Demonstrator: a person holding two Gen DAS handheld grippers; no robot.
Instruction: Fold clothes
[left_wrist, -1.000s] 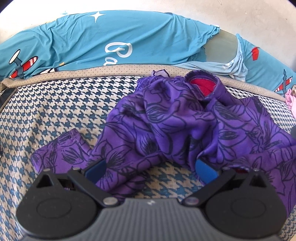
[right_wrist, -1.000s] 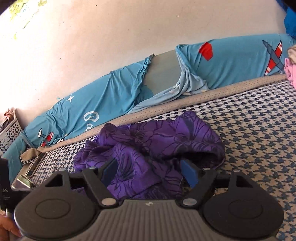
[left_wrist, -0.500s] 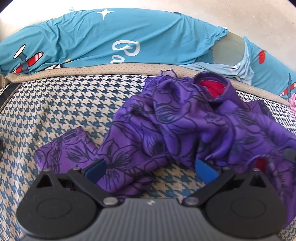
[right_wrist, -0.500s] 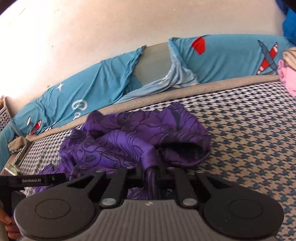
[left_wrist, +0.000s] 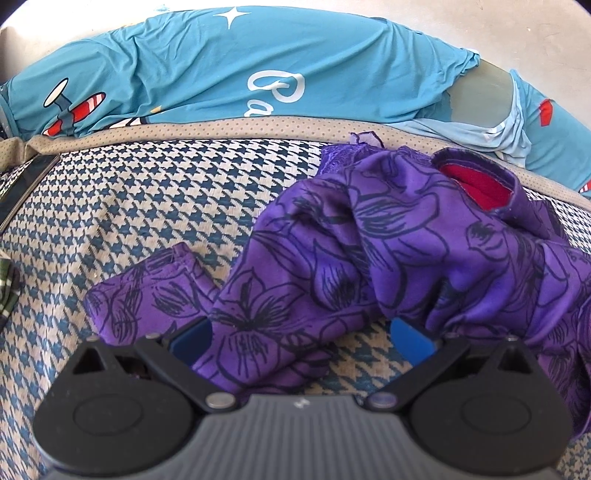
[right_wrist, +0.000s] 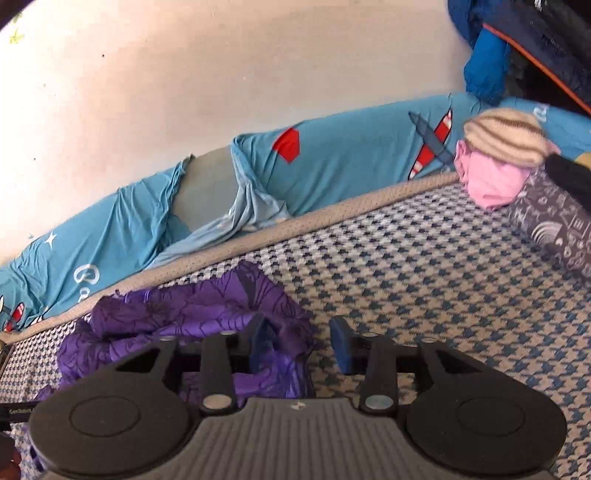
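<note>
Since half a second ago the right tongs (right_wrist: 301, 341) have been opening again after pinching shut on a fold of the purple floral garment (left_wrist: 388, 258); they are now standing partly apart, and the view from them has swung toward the far right end of the bed (right_wrist: 424, 266). Purple cloth is lying against the inside of the left blue pad (right_wrist: 260, 339), while the right pad has only bare houndstooth cover behind it, so nothing appears to be pinched. The left tongs (left_wrist: 301, 338) are standing wide, pointing steeply down, with a flap of the garment spilling between their pads but not being squeezed.

The garment is sitting crumpled on the bed, just ahead of both tongs. A loose sleeve-like end (left_wrist: 140, 291) is lying flat ahead and to the left of the left tongs. A red-lined opening (left_wrist: 476, 184) is showing at the far side of the heap, near the blue aeroplane-print sheet (left_wrist: 221, 74) along the wall. A small pile of pink and striped clothes (right_wrist: 495, 158) is resting well beyond the right tongs.

Judging from this, the step in hand is spreading the garment flat before any fold. Doing it well probably means each pair of tongs taking a single layer at an outer edge or corner rather than a bunched ridge, then drawing apart gently so the creases fall out. Grabbing several layers at once would likely just drag the heap.
</note>
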